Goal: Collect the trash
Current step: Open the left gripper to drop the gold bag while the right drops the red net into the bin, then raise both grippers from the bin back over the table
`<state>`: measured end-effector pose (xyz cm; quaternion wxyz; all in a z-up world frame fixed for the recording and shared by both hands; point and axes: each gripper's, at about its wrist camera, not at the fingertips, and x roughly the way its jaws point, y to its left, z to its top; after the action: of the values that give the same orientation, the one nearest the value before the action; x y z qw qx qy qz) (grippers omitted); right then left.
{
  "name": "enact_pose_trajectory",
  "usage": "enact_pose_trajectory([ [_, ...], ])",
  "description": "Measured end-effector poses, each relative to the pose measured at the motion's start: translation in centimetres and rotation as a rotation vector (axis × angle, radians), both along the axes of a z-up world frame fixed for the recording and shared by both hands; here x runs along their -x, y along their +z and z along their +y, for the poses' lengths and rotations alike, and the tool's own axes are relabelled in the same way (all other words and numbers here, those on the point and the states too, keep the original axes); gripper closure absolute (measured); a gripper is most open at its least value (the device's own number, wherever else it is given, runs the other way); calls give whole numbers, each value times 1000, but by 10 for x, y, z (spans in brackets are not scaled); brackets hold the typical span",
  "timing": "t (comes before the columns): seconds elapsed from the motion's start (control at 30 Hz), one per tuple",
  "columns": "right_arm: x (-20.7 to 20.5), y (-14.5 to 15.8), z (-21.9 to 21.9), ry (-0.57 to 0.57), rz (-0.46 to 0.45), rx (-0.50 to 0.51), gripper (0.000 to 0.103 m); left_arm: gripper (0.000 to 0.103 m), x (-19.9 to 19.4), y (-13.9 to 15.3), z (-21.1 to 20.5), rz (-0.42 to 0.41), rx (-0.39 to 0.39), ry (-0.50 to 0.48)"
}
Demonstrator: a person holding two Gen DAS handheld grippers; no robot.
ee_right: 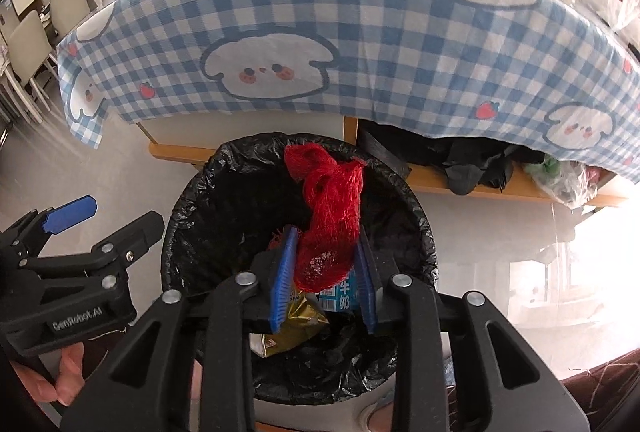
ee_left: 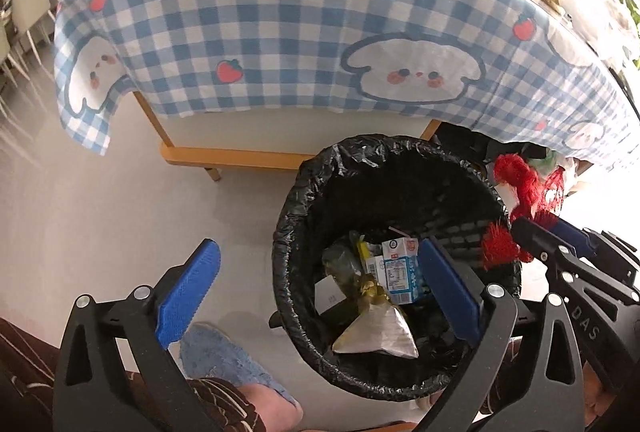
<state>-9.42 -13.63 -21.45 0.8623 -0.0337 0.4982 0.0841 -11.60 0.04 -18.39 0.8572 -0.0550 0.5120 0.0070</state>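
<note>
A bin lined with a black bag point(ee_left: 304, 191) point(ee_right: 192, 199) stands on the floor in front of the table. Inside lie a blue-and-white milk carton point(ee_left: 400, 268) point(ee_right: 340, 296) and a gold foil wrapper point(ee_left: 376, 328) point(ee_right: 292, 328). My right gripper point(ee_right: 326, 232) point(ee_left: 536, 226) hangs over the bin, shut on a red mesh net point(ee_right: 332, 216) point(ee_left: 520, 183) that sticks up past its blue pads. My left gripper point(ee_left: 320, 252) point(ee_right: 120, 211) stands wide open with nothing between its pads. One of its fingers is over the bin's inside and the other over the floor to the left.
A table with a blue checked cloth point(ee_left: 280, 31) overhangs just behind the bin, above a wooden base rail point(ee_left: 224, 155). A person's foot in a blue slipper point(ee_left: 216, 352) is beside the bin. Dark clothes and a plastic bag point(ee_right: 568, 183) lie under the table. Chairs point(ee_right: 32, 43) stand far left.
</note>
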Motion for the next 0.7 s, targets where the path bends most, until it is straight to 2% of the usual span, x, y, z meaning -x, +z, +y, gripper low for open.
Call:
enact_pose_trajectory([
  [0.07,1,1,-1,3,-3,3,72,6,-1,0,-1,0,-1,0],
  [0.33,5,10,-9,-12,-30,8,51,6,-2,6,2,14,-12,-1],
  [0.5,6,32,-17,-34,-79,-10,23,6,-3,18,4,7,-34,-2],
  [0.7,4,62,-19,-26,-140,-8,13,6,-7,39,14,0,-13,16],
])
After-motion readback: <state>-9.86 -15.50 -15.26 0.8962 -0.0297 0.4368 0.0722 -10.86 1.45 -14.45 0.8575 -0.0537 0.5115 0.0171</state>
